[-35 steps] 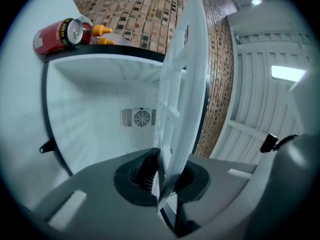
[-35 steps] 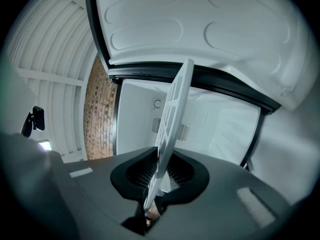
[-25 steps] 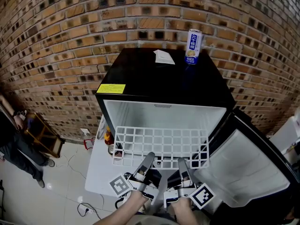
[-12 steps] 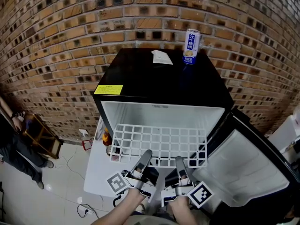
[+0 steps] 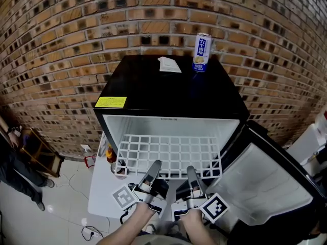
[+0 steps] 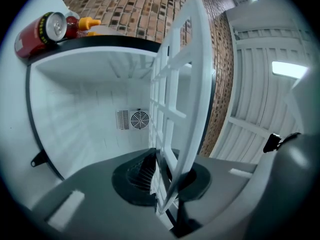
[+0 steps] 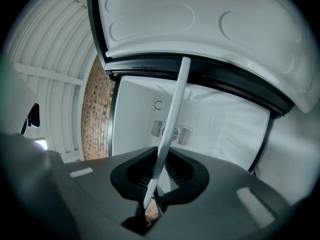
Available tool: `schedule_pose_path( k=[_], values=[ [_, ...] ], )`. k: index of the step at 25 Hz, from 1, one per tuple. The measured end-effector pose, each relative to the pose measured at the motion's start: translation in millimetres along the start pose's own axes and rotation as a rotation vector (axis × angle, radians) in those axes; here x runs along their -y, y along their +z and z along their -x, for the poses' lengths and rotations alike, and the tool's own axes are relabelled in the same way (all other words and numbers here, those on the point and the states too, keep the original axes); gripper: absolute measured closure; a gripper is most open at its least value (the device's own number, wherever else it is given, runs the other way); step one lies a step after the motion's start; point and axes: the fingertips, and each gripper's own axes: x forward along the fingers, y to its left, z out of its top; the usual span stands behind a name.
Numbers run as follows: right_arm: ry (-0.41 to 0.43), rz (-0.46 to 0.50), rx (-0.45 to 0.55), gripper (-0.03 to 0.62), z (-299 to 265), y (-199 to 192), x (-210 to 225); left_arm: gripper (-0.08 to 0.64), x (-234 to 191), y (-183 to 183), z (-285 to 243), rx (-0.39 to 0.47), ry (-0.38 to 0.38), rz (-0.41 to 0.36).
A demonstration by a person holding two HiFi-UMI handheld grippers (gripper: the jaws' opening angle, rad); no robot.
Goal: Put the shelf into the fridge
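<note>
The black fridge [image 5: 168,91] stands open, its door [image 5: 265,182] swung out to the right. A white grid shelf [image 5: 168,154] lies level in the opening, with its front edge toward me. My left gripper [image 5: 156,163] is at that front edge. In the left gripper view the shelf [image 6: 182,84] rim runs between the jaws of the left gripper [image 6: 167,176], which have just been opening; the left pad [image 6: 142,169] stands off the rim. My right gripper [image 5: 190,170] is shut on the same edge. The shelf [image 7: 172,114] bar is pinched low in the right gripper [image 7: 159,176].
A blue-and-white can [image 5: 202,52] and a paper slip [image 5: 169,64] sit on the fridge top. Left of the fridge, a bottle [image 5: 110,153] stands on a low white surface, with a red can [image 6: 37,31] near it. A person [image 5: 20,162] is at the far left. Brick wall behind.
Both grippers stay at the shelf's front edge. The head view has shifted a little, so the fridge and shelf sit slightly further left in the picture.
</note>
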Motion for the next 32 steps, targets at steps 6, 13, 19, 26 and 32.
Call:
schedule_pose_path(
  k=[6,13,19,26,32],
  values=[
    [-0.01,0.05,0.016,0.541,-10.6,6.4,-3.0,0.509,2.2,4.6,-11.0,-0.021,-0.008,-0.076],
    [0.016,0.158,0.029,0.515,-30.9,14.2,-11.5,0.48,-0.3,16.0,-28.0,-0.041,-0.001,-0.172],
    [-0.002,0.14,0.039,0.505,-46.5,17.8,-7.7,0.468,-4.3,24.7,-42.9,-0.046,-0.001,-0.226],
    [0.02,0.141,0.058,0.498,-68.8,24.4,-7.1,0.451,-13.0,36.5,-60.7,-0.052,0.008,-0.284],
    [-0.001,0.125,0.073,0.492,-82.2,27.6,-2.2,0.44,-17.5,44.6,-73.2,-0.045,-0.003,-0.3]
  ],
)
